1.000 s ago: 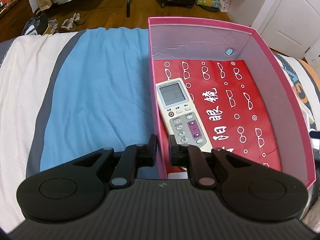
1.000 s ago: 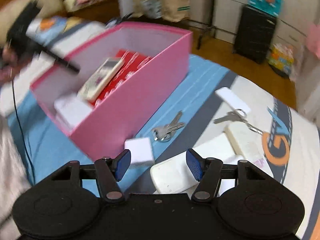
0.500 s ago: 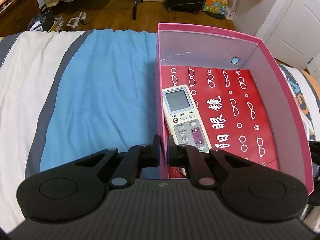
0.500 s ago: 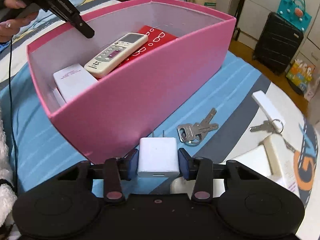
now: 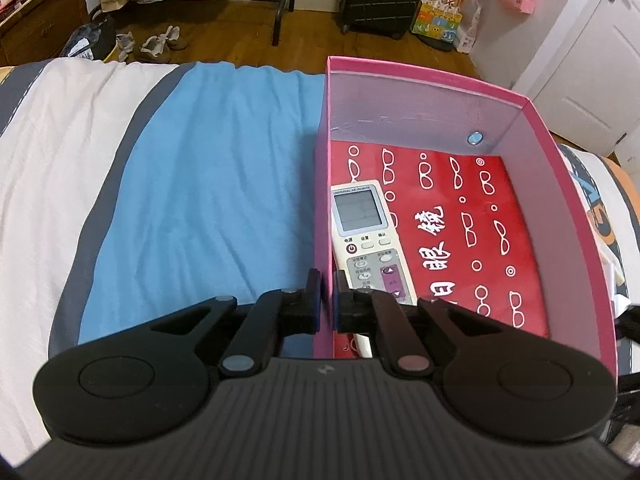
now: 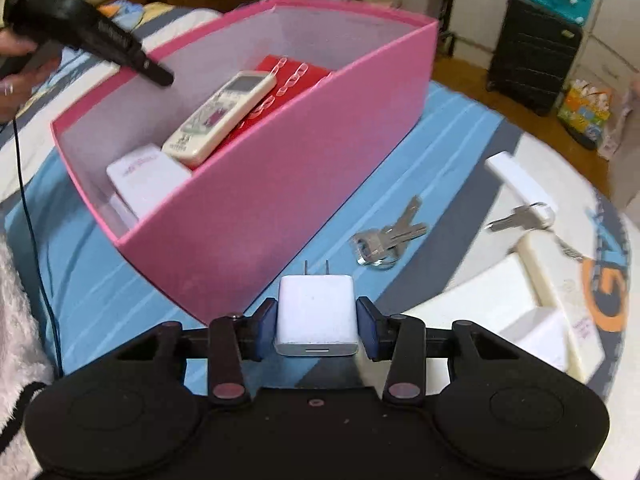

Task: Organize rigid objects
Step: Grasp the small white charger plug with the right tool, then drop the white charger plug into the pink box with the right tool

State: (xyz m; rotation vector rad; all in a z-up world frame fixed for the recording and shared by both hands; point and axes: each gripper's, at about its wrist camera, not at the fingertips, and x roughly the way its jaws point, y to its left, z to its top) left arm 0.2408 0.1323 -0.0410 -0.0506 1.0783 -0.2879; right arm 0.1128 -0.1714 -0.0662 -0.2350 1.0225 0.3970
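The charger (image 6: 316, 312), a white plug-in block with rounded corners, two metal prongs pointing away and a slot in its near face, sits clamped between the blue pads of the right gripper (image 6: 316, 322); the fingers stand at a middling width, pressed on its two flat sides. It hangs just above the blue stripe of the bed cover (image 6: 452, 184), just beside the near corner of the pink box (image 6: 304, 168).

The step in hand looks like the carry: the charger is picked up and not yet in the box. The next move calls for a lift high enough for the prongs to clear the pink rim, then a reach inward to a free patch of the box floor before the fingers let go.

The left gripper (image 5: 327, 300) has its fingers nearly together, pinching the left wall of the box near its near corner, one finger outside and one inside, which seems to steady the box. Inside lie a cream remote (image 5: 368, 240) along that wall, a red printed sheet (image 5: 480, 240) over the floor, and a white box (image 6: 148, 180) at the near end.

Left on the bed cover are a bunch of keys (image 6: 388, 236), a second key on a ring (image 6: 520, 216) and some white items toward the right edge.
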